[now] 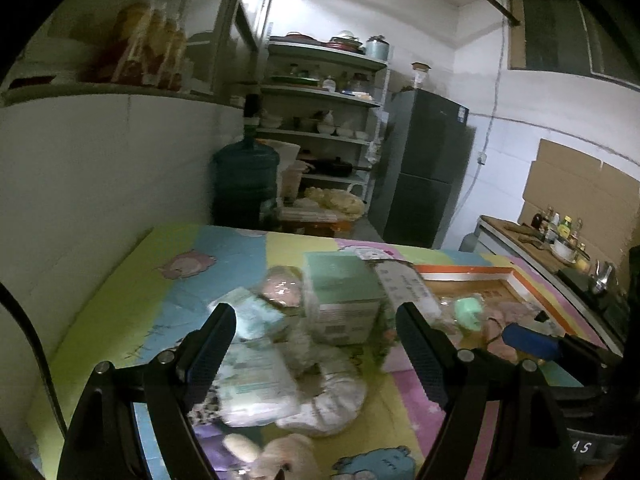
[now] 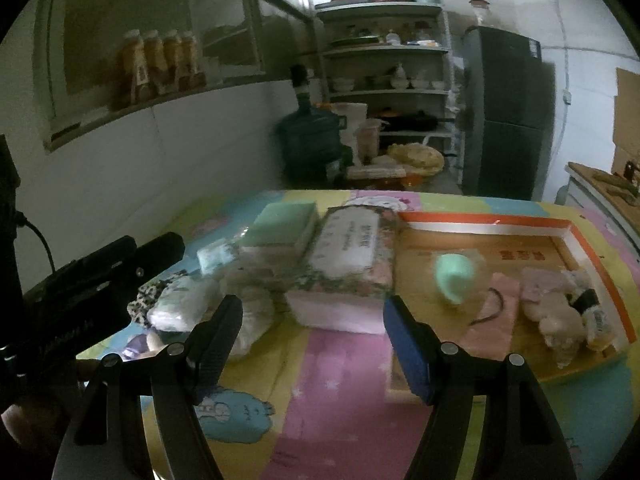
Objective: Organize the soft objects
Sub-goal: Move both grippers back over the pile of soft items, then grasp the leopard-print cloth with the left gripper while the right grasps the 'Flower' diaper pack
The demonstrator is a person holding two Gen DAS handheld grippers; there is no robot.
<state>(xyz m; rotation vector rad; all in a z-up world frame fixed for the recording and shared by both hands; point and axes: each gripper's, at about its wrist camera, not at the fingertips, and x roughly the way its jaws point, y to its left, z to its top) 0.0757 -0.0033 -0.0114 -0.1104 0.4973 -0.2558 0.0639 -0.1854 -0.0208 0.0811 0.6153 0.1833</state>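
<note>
**Both grippers empty above the sorting table**

The left gripper point(image 1: 316, 328) stands with its jaws wide apart and nothing between the pads; it hangs over a loose heap of soft packets. The right gripper point(image 2: 314, 320) is likewise spread wide and holds nothing, pointing at the floral-patterned pink tissue box point(image 2: 344, 276).

The soft items lie on a table covered by a pastel cartoon-print mat point(image 1: 120, 300). The unsorted heap comprises plastic-wrapped white tissue packs point(image 1: 256, 384), a crumpled white cloth bundle point(image 1: 332, 400) and a cream plush toy point(image 1: 280, 456) at the near edge. Behind these stands a mint-green and white carton point(image 1: 340, 300), just beside the floral box.

To the right sits a shallow orange-rimmed cardboard tray point(image 2: 592, 248). Inside it lie a mint-green soft piece in clear wrap point(image 2: 454, 276), a pale pink cloth point(image 2: 496, 320) and a fluffy beige plush item point(image 2: 560, 320). Picture detail is blurred; finer identification of the packets cannot be made.
</note>
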